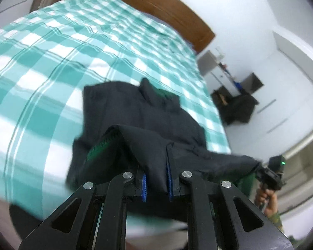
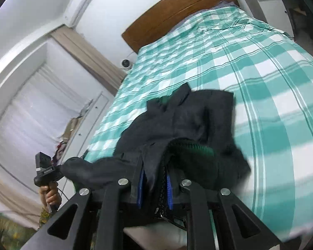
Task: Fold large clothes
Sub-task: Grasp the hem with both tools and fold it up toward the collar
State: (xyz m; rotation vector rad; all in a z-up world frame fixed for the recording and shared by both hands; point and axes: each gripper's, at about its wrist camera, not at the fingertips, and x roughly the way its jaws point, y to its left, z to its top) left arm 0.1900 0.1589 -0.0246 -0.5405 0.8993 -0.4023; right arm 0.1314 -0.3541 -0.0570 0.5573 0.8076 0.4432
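Two grippers each pinch the same dark jacket (image 1: 156,120) at its near edge. Left gripper (image 1: 157,184): blue pads nearly pressed together, a fold of the dark fabric clamped between them; a green ribbed trim (image 1: 100,145) shows on the cloth just ahead and to its left. Right gripper (image 2: 154,189): pads likewise almost together, closed on fabric beside the zipper (image 2: 161,195), whose teeth run down between the fingers. Jacket position: the held edge is raised off the bed (image 1: 52,62), the rest trails forward from both grippers and lies on the teal-and-white checked cover, collar end farthest from the grippers. Edges of the cloth are smeared by blur, so how much of the hem is clear of the mattress cannot be told. From the left wrist view, the jacket stretches off to the right toward the other gripper (image 1: 267,175), with the person's right hand (image 1: 265,198) wrapped around its handle; from the right wrist view the mirror case holds, with the left hand (image 2: 50,195) gripping the handle at lower left. Beyond the jacket, at the far end of the bed, stands a brown wooden headboard (image 2: 177,10).
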